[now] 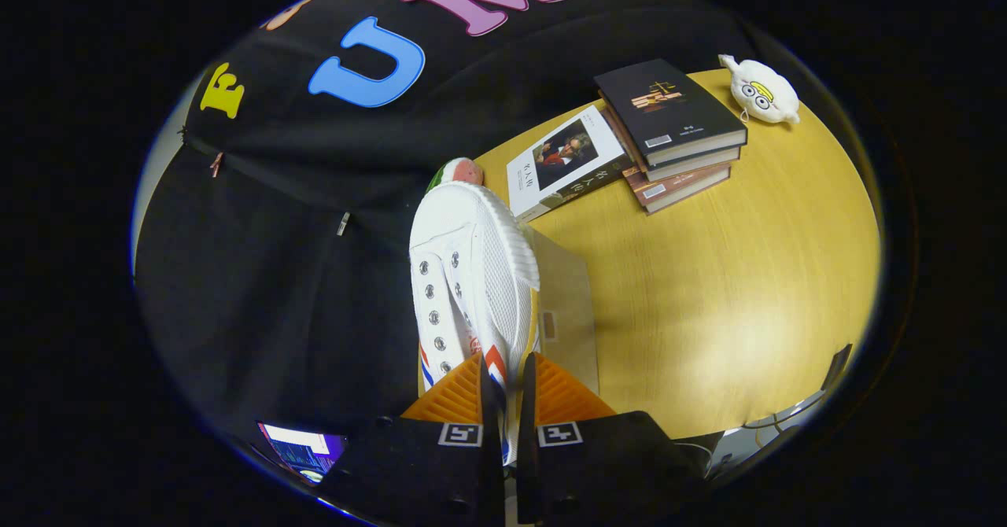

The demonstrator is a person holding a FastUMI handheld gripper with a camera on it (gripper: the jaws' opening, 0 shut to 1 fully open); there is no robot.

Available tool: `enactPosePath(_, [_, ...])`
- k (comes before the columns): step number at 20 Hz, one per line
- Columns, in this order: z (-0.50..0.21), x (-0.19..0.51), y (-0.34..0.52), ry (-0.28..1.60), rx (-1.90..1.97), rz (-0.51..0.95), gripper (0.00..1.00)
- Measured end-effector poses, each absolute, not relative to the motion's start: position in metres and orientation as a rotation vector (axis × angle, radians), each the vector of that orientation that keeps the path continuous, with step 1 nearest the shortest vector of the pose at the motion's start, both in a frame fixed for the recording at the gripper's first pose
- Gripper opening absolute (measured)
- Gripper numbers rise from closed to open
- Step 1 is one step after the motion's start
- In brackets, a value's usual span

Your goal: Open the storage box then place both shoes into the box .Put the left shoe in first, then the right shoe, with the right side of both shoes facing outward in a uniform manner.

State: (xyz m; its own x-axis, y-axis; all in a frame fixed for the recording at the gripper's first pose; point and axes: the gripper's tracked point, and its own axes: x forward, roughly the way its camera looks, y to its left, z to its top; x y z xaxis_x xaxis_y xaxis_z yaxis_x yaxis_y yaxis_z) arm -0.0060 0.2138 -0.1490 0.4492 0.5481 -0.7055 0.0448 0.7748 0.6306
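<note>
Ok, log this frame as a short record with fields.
gripper: shut on shoe, fingers pinching its rear edge
shoe: white, lifted, toe pointing away beyond the fingers
box: clear, on table just beyond the fingers, right of shoe
table: round, wooden
books: stacked at far side of table
plush toy: white, beside books

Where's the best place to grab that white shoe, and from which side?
Take the white shoe by the thin wall at its opening, coming from the heel end. The claw is shut on it that way now, one finger on each side of the wall, and the toe points away over the table. The wide, rounded toe offers no thin edge to pinch.
</note>
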Motion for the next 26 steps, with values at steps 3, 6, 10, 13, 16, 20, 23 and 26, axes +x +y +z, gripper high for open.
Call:
enactPosePath(3, [-0.158, -0.003, 0.246, 1.09, 0.642, 0.346, 0.11])
enactPosePath(6, [-0.176, 0.005, 0.269, 1.109, 0.626, 0.33, 0.11])
enactPosePath(10, [-0.197, 0.011, 0.278, 1.127, 0.581, 0.287, 0.11])
enactPosePath(13, [-0.21, 0.008, 0.276, 1.158, 0.555, 0.245, 0.11])
enactPosePath(16, [-0.214, 0.006, 0.285, 1.165, 0.619, 0.25, 0.35])
enactPosePath(20, [-0.175, 0.021, 0.272, 1.055, 0.7, 0.254, 0.98])
enactPosePath(23, [-0.135, 0.021, 0.248, 0.95, 0.617, 0.256, 0.99])
enactPosePath(26, [-0.09, 0.027, 0.219, 0.807, 0.532, 0.26, 0.99])
